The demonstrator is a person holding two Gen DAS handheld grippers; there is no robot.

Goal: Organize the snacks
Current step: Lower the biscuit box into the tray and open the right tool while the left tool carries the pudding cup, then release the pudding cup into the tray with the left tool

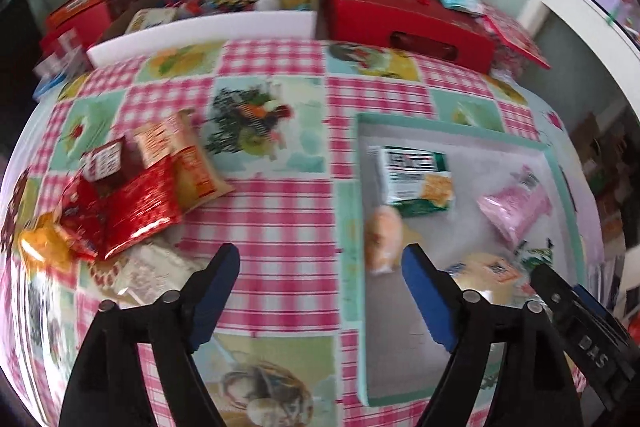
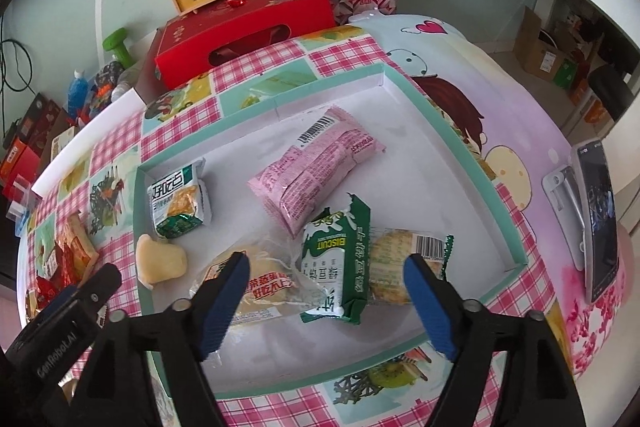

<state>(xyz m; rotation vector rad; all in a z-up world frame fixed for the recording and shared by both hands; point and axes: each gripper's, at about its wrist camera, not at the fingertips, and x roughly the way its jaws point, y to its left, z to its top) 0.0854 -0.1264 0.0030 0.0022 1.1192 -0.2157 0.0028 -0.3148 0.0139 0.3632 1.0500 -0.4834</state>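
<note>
Checkered tablecloth (image 2: pixel 256 67) bears one tray (image 2: pixel 460 147) with six snacks; both hand-held grippers gape, released.

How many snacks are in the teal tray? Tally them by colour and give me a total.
In the teal tray:
Green: 2, small green-and-white pack and green biscuit pack
Pink: 1, pink pack
Clear-wrapped: 2, bread and round biscuit
Pale yellow: 1, bun at the left edge
Total: 6
</note>
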